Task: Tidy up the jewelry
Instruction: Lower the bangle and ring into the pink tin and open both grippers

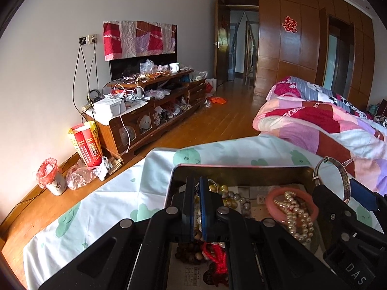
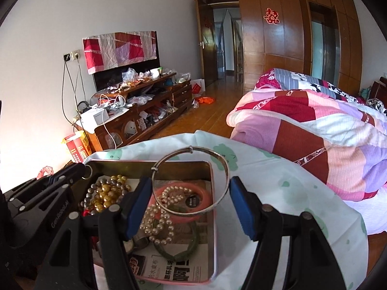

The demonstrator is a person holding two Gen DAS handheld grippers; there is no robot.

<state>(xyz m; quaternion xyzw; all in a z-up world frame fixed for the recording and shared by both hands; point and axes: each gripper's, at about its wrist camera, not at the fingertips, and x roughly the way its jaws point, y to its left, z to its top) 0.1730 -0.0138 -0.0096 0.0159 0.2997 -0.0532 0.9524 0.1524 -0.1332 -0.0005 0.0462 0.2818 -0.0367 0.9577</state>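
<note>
Right jaws: I see them spread wide, the silver bangle (image 2: pixel 191 181) between the pads; whether a pad touches it I cannot tell.
Left jaws: my left gripper (image 1: pixel 197 207) is nearly closed low in the tin (image 1: pixel 241 167); a small ring (image 2: pixel 87 172) shows at its tip, hold unclear.
Bangle: tilted, its low edge over the pink bangle (image 2: pixel 200 194) in the tin's middle.
Tin contents: pearl strand (image 2: pixel 157 227) beside the pink one, gold beads (image 2: pixel 106 192) toward the tin's left wall, green bangle (image 2: pixel 179 251) nearer me.
Step, as I judge it: placing or lifting the silver bangle with my right gripper (image 2: pixel 191 209).
Doing it well: I'd keep the pads on opposite rim points, move slowly, and avoid snagging the pearls.
Surroundings: the tin sits on the bedsheet (image 2: pixel 278 181).
</note>
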